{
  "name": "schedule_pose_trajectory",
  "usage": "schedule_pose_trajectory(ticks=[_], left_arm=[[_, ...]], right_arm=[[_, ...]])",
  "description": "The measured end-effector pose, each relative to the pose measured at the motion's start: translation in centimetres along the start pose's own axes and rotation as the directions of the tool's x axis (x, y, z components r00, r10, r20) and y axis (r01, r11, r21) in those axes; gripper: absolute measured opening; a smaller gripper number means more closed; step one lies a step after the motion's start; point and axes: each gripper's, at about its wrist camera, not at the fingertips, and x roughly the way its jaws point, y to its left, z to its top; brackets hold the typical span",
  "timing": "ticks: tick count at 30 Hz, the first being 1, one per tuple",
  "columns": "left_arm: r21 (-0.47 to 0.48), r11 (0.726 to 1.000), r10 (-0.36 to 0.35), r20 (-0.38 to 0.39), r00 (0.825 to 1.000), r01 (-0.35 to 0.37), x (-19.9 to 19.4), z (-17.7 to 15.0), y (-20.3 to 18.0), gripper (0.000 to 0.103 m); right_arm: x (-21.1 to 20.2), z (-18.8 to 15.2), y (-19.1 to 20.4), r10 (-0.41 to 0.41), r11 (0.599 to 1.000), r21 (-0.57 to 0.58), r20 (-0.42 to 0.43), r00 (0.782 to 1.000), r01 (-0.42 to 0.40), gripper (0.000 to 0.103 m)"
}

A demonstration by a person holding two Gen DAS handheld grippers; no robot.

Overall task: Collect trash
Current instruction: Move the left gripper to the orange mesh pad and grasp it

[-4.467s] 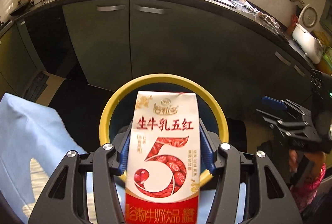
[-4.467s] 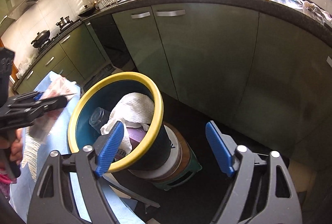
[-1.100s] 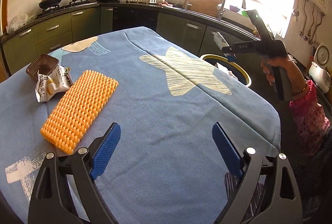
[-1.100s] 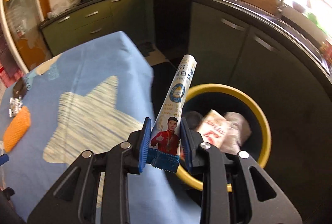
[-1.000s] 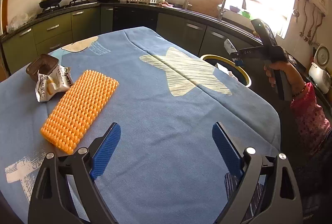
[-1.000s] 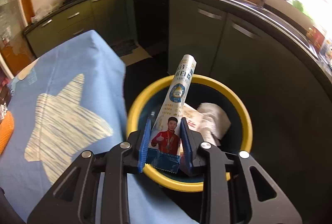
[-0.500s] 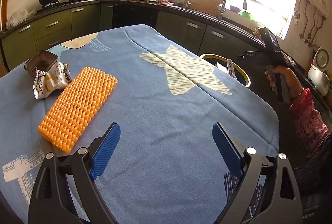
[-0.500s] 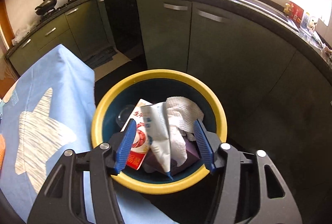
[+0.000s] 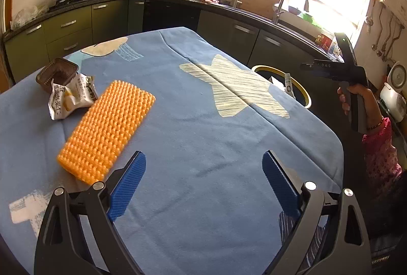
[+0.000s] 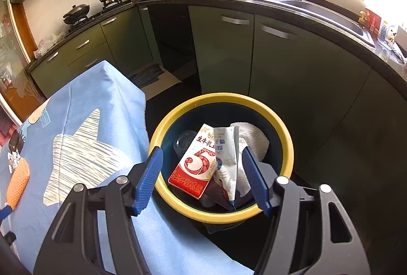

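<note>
A yellow-rimmed trash bin (image 10: 286, 142) stands beside the table; it also shows in the left wrist view (image 9: 306, 98). Inside lie a red-and-white milk carton (image 10: 197, 164), a white powder sachet (image 10: 226, 160), crumpled paper towel (image 10: 255, 141) and a clear cup (image 10: 182, 142). My right gripper (image 10: 203, 177) is open and empty above the bin. My left gripper (image 9: 203, 180) is open and empty over the blue tablecloth (image 9: 190, 122). A crumpled snack wrapper (image 9: 70, 96) and a brown plastic tray (image 9: 56, 73) lie at the table's left, beside an orange bumpy sponge (image 9: 106, 127).
Dark green kitchen cabinets (image 10: 279, 51) curve round behind the bin, with a sink and faucet (image 9: 287, 0) above. A stove with a wok (image 10: 76, 11) is at the back left. The person's hand holding the right gripper (image 9: 356, 96) shows at the right.
My right gripper opened over the bin and the sachet dropped in beside the milk carton. My left gripper stayed open over the table, drifting slightly.
</note>
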Motion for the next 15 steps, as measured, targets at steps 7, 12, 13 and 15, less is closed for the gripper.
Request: schedule_pose_trajectory(ticks=[7,12,13,15], left_arm=[[0.106,0.985,0.141,-0.043,0.989,-0.136,0.3,2.8,4.3,0.093],[0.063,0.992,0.118,-0.095,0.988,-0.113,2.0,3.9,8.1,0.093],[0.058,0.992,0.116,-0.103,0.988,-0.111,2.4,3.8,8.5,0.093],[0.054,0.993,0.112,-0.122,0.986,-0.106,3.2,3.8,9.2,0.093]], right_arm=[[-0.2,-0.4,0.2,0.017,1.0,0.002,0.004,1.0,-0.017,0.063],[0.5,-0.6,0.1,0.019,1.0,0.002,-0.016,1.0,-0.019,0.063],[0.6,-0.6,0.0,0.019,1.0,0.003,-0.017,1.0,-0.019,0.063],[0.6,-0.5,0.1,0.018,1.0,0.002,-0.02,1.0,-0.018,0.063]])
